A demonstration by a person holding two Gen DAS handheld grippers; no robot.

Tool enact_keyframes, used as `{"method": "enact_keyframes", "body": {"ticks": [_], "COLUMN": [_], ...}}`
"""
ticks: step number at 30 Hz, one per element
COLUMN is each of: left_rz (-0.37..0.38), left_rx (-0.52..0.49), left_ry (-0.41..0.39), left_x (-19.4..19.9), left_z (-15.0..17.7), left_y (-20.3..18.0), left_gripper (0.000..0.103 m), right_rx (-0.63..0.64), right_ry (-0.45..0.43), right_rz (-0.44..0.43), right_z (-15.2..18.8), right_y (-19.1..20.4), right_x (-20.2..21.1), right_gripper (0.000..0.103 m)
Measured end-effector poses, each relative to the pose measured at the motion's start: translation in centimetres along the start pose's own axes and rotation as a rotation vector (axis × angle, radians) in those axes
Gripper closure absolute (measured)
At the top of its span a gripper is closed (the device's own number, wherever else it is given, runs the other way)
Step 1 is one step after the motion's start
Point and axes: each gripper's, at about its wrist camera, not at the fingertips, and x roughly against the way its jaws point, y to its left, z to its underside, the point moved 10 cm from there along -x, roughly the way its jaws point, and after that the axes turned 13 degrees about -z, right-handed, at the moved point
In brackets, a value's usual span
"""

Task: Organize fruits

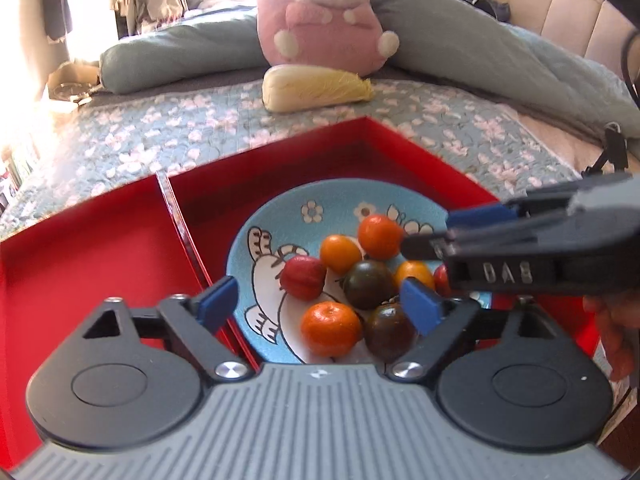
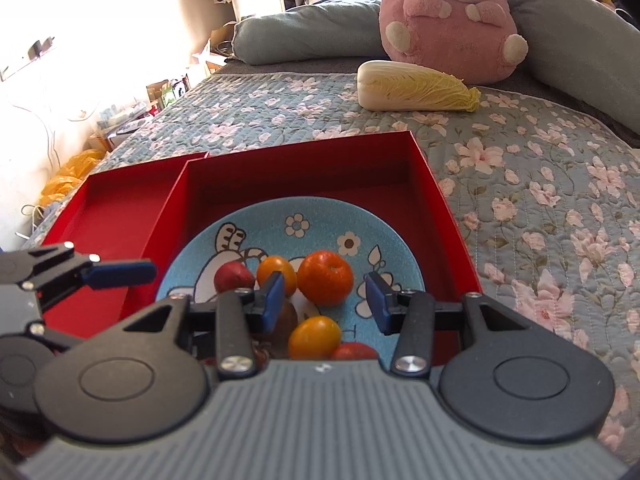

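Note:
A blue cartoon plate [image 1: 276,220] [image 2: 248,224] sits in a red box [image 1: 400,144] [image 2: 304,164] on the bed. It holds several small fruits: orange mandarins [image 1: 330,330] [image 2: 325,278], yellow-orange tomatoes [image 1: 340,254] [image 2: 314,338], dark tomatoes [image 1: 368,284], and a red fruit [image 1: 302,278] [image 2: 234,276]. My left gripper [image 1: 320,304] is open and empty just above the plate's near side. My right gripper [image 2: 325,300] is open and empty over the fruits, with a mandarin showing between its fingers; it also shows in the left wrist view [image 1: 448,232].
A second, shallower red tray [image 1: 88,232] [image 2: 120,204] lies left of the box. A napa cabbage [image 1: 316,88] [image 2: 416,86] and a pink plush rabbit [image 1: 324,20] [image 2: 448,16] lie farther back on the floral quilt [image 2: 540,184]. Grey pillows line the back.

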Motion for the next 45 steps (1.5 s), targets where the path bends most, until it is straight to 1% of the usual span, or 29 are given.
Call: {"method": "enact_keyframes", "body": {"ticks": [1, 2, 4, 7, 12, 15, 17, 19, 23, 25, 28, 31, 34, 41, 45], "left_rz": [-0.008, -0.007, -0.005, -0.002, -0.026, -0.039, -0.038, -0.058, -0.09, -0.079, -0.063, -0.059, -0.084, -0.16, -0.151], "left_rx": [-0.022, -0.039, -0.045, -0.011, 0.027, 0.036, 0.052, 0.06, 0.049, 0.057, 0.088, 0.115, 0.13, 0.162, 0.173], "left_ry": [-0.005, -0.01, -0.009, 0.018, 0.019, 0.018, 0.02, 0.02, 0.017, 0.012, 0.006, 0.008, 0.0, -0.079, -0.085], "left_x": [0.4, 0.7, 1.5, 2.1, 3.5, 4.3, 4.8, 5.3, 6.1, 6.7, 7.8, 8.9, 10.2, 14.1, 15.7], "left_z": [0.1, 0.3, 0.8, 1.4, 2.0, 2.5, 2.8, 3.2, 3.9, 4.0, 4.0, 4.4, 4.9, 4.8, 5.2], "left_y": [-0.2, -0.4, -0.4, 0.1, 1.4, 1.8, 2.0, 2.2, 2.0, 1.8, 1.6, 1.4, 1.5, 2.3, 1.6], "left_gripper": [0.005, 0.005, 0.005, 0.005, 0.004, 0.002, 0.002, 0.002, 0.002, 0.002, 0.002, 0.002, 0.002, 0.002, 0.002], "right_rx": [0.011, 0.009, 0.011, 0.051, 0.058, 0.064, 0.056, 0.032, 0.002, -0.014, -0.034, -0.008, 0.003, 0.024, 0.029], "right_ry": [0.005, -0.002, 0.009, 0.023, 0.047, 0.07, 0.052, 0.024, -0.033, -0.059, -0.076, -0.074, -0.07, -0.057, -0.049], "right_rz": [0.002, 0.002, -0.005, 0.008, -0.027, 0.004, 0.044, 0.064, 0.035, 0.024, 0.005, -0.015, -0.033, -0.045, -0.054], "right_z": [0.5, 0.8, 1.4, 1.8, 1.7, 1.8, 1.6, 1.4, 1.3, 1.5, 2.3, 3.3, 4.3, 6.5, 7.9], "right_y": [0.1, 0.2, 0.3, 0.6, 1.6, 1.2, 0.6, -0.1, 0.0, 0.2, 0.8, 2.3, 3.6, 6.2, 7.7], "right_x": [0.4, 0.8, 1.3, 1.2, -0.1, -1.2, -1.1, -0.3, 2.5, 4.1, 6.3, 8.1, 9.8, 12.9, 14.3], "right_gripper": [0.055, 0.053, 0.053, 0.053, 0.053, 0.053, 0.053, 0.053, 0.053, 0.053, 0.053, 0.053, 0.053, 0.053, 0.053]}}
